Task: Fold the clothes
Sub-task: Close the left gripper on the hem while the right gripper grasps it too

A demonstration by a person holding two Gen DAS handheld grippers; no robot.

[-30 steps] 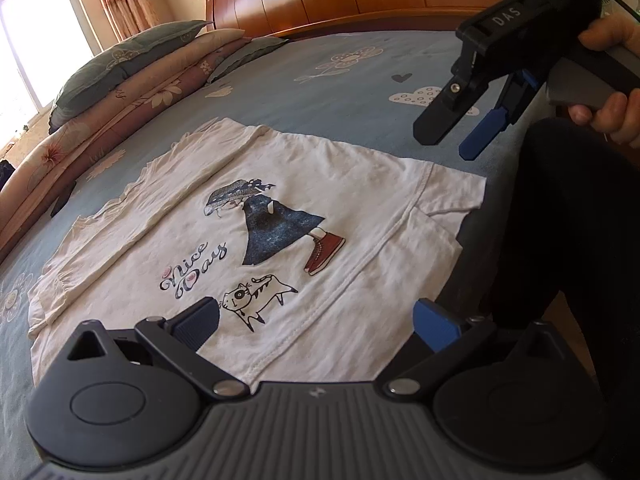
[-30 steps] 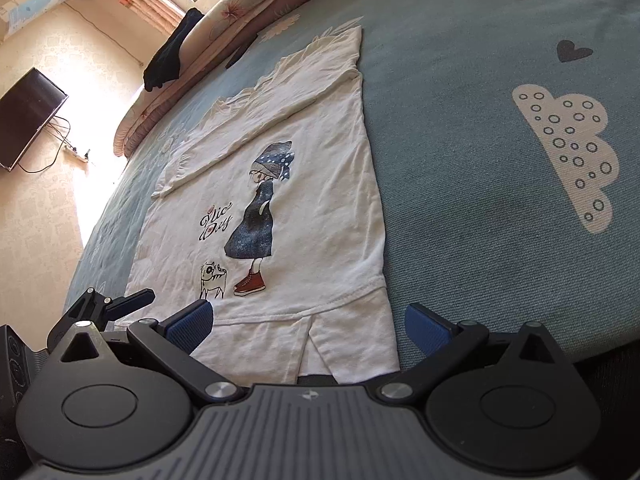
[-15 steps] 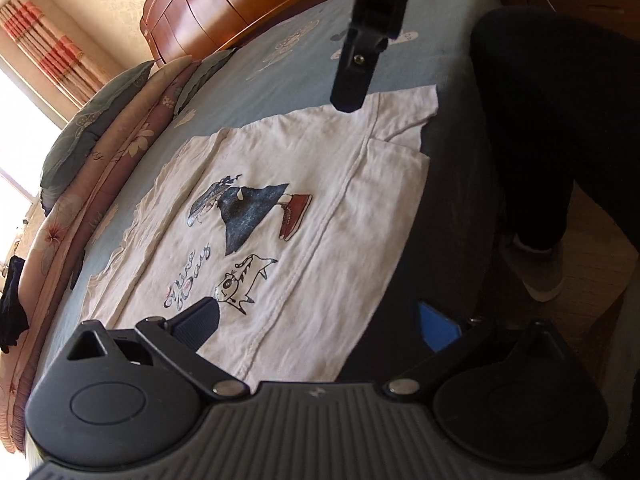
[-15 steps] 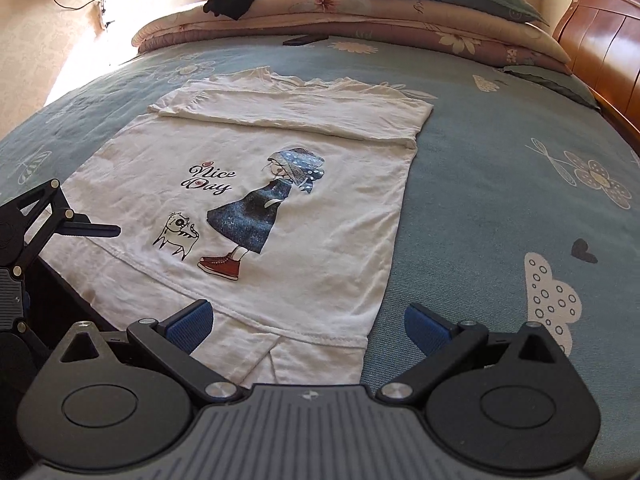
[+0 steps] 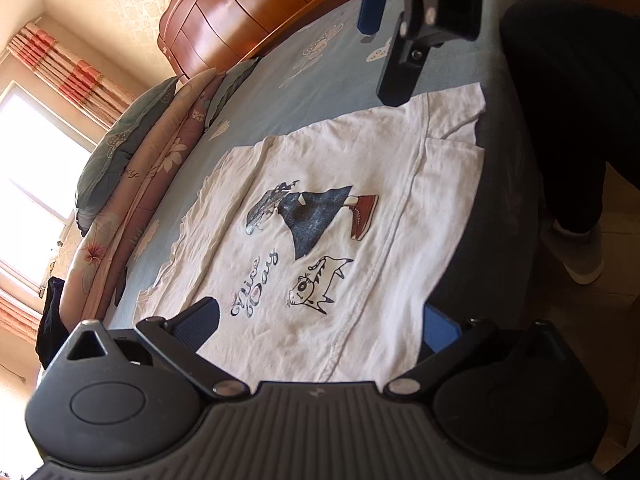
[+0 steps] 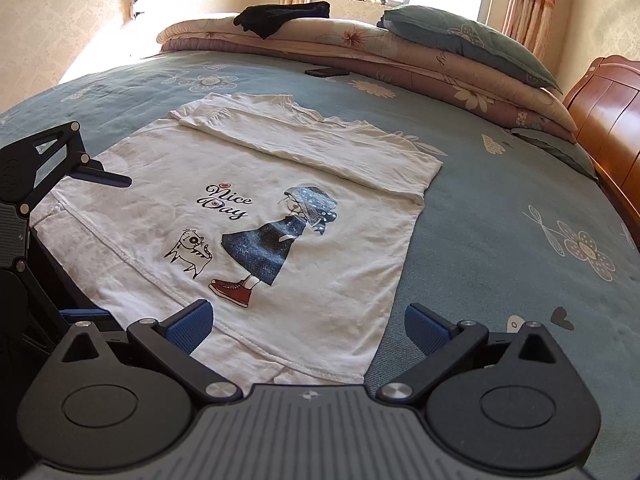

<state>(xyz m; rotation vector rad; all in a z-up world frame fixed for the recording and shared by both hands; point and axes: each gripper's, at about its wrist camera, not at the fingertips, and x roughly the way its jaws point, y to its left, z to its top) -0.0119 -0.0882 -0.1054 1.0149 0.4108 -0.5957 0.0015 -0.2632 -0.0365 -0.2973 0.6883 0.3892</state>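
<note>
A white T-shirt with a girl, a cat and "Nice Day" printed on it lies flat on the blue bedsheet. Its far side is folded inward over the body. My left gripper is open at the hem's corner by the bed edge, with one pad over the cloth and the other off it. My right gripper is open too and straddles the hem's other corner. Each gripper shows in the other's view: the right gripper above the far hem corner, the left gripper at the left edge.
Rolled quilts and pillows line the bed's far side, with a black garment on top and a dark phone beside them. A wooden headboard stands behind. A person's dark trouser legs and a shoe stand at the bed edge.
Both grippers have swung round and come down to the shirt's hem, the left to the corner by the bed edge, the right to the opposite corner. The shirt has not moved.
</note>
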